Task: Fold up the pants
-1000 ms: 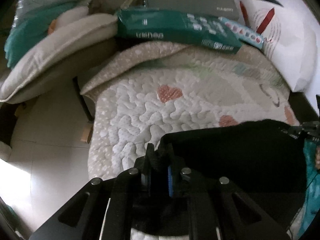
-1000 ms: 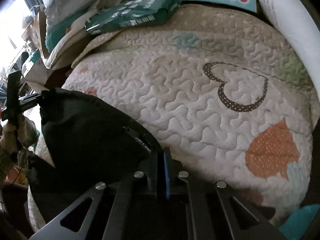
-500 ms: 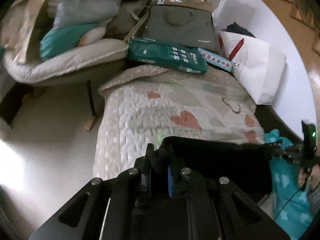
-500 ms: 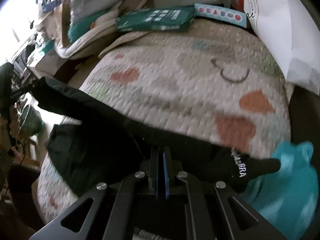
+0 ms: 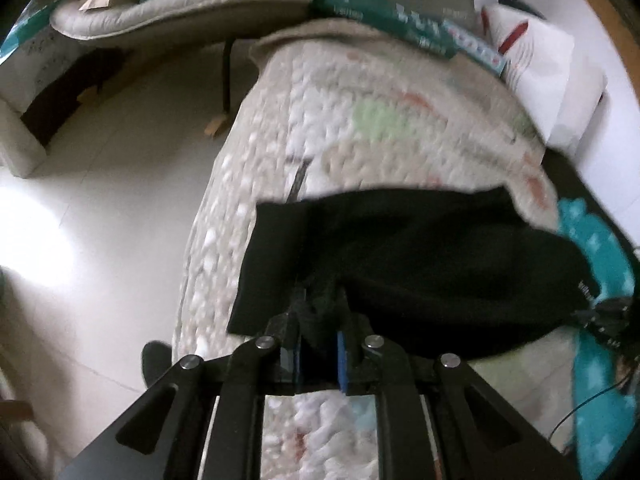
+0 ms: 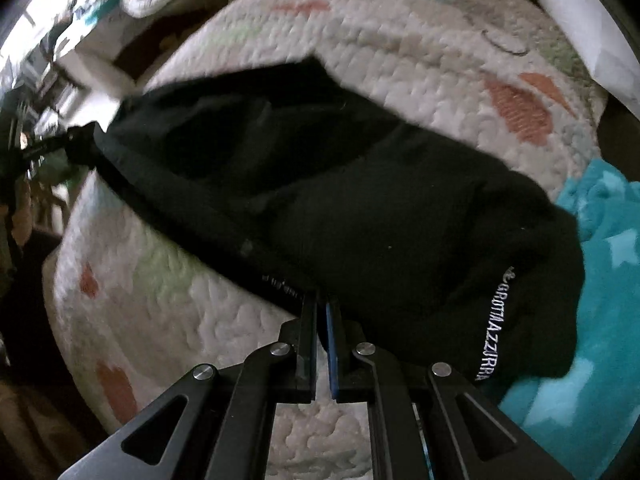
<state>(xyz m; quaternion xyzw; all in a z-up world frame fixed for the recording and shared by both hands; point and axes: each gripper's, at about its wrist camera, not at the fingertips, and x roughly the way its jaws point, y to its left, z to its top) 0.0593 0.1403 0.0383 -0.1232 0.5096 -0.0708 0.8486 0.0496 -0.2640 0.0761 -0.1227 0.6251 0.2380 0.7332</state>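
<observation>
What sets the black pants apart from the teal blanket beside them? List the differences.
1. The black pants are plain dark cloth with a line of white lettering; the teal blanket has pale star shapes.
2. The pants are clamped by the left gripper and right gripper; no gripper holds the blanket.
3. The pants drape across the quilt; the blanket lies at its edge.

Both are soft fabric.

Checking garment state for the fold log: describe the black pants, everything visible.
The black pants look like soft, matte knit, with white lettering down one edge. They lie bunched in a crumpled band across the quilted bedcover, overlapping a teal blanket. The left gripper and right gripper each pinch an edge.
</observation>
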